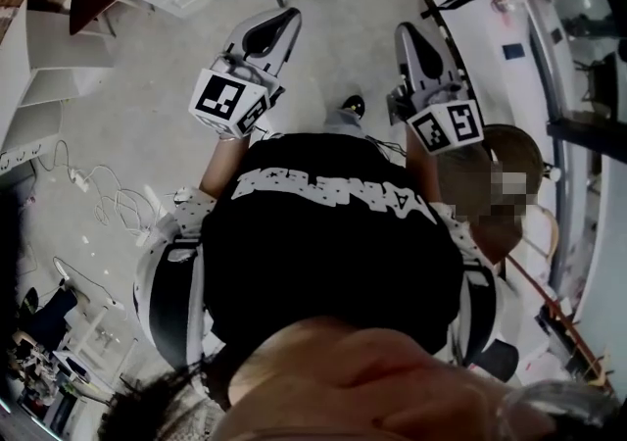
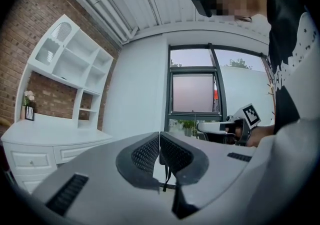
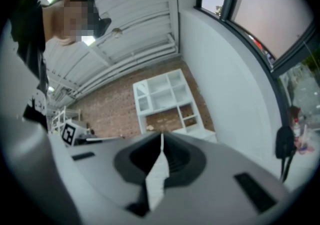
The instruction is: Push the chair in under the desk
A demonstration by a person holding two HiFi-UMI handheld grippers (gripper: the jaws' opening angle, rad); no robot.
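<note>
Grey left hand-held gripper (image 1: 286, 23) and right hand-held gripper (image 1: 409, 37): jaws closed, nothing held, out ahead. Approach step, I'd say. Wooden chair (image 1: 517, 145) sits at the person's right, untouched. Next: turn to it, brace on it, push.

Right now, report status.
Left tool shut, empty. Right tool shut, empty. White desk ahead, left; chair not clearly picked out. Loose cables on floor, left.

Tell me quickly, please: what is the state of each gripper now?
Left gripper: closed, jaws together, holding nothing.
Right gripper: closed, jaws together, holding nothing.
</note>
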